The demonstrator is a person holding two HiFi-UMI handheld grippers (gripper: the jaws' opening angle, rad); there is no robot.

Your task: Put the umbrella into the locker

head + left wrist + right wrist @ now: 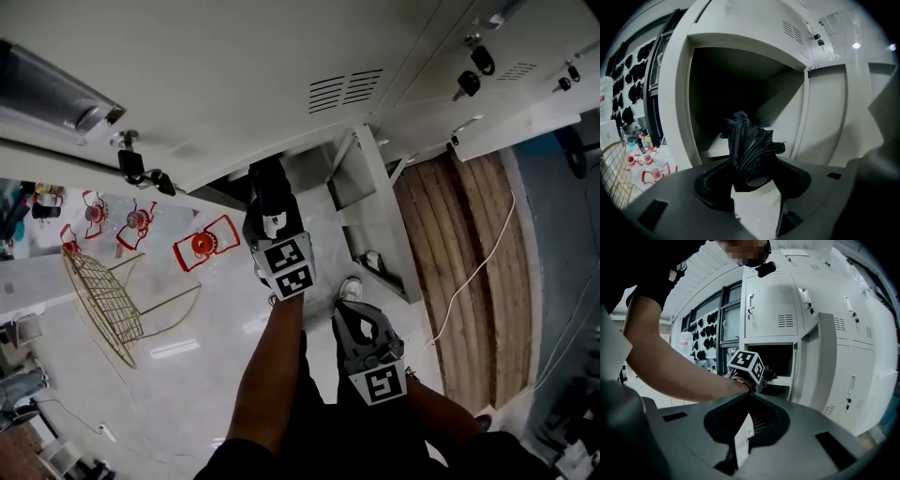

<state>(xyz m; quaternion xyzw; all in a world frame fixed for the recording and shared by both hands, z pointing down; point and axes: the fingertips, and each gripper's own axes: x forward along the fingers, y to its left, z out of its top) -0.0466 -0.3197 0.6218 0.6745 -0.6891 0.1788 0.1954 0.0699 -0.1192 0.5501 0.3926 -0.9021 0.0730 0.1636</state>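
A folded black umbrella (750, 150) points into the open locker compartment (740, 89), its round near end sitting between the jaws of my left gripper (754, 190). The jaws stand partly closed against its sides. In the head view the left gripper (268, 178) reaches into the compartment under the locker top, and the umbrella is hidden there. My right gripper (361, 319) hangs lower and nearer, close to a white shoe, with its jaws together and nothing between them (739, 439). The right gripper view shows the left gripper's marker cube (747, 365) at the compartment's mouth (780, 359).
The locker door (375, 211) swings open to the right of the compartment. Keys (141, 169) hang from a neighbouring door. A gold wire basket (103, 300) and red-framed objects (202, 246) stand on the pale floor at left. A white cable (478, 272) crosses the wooden strip at right.
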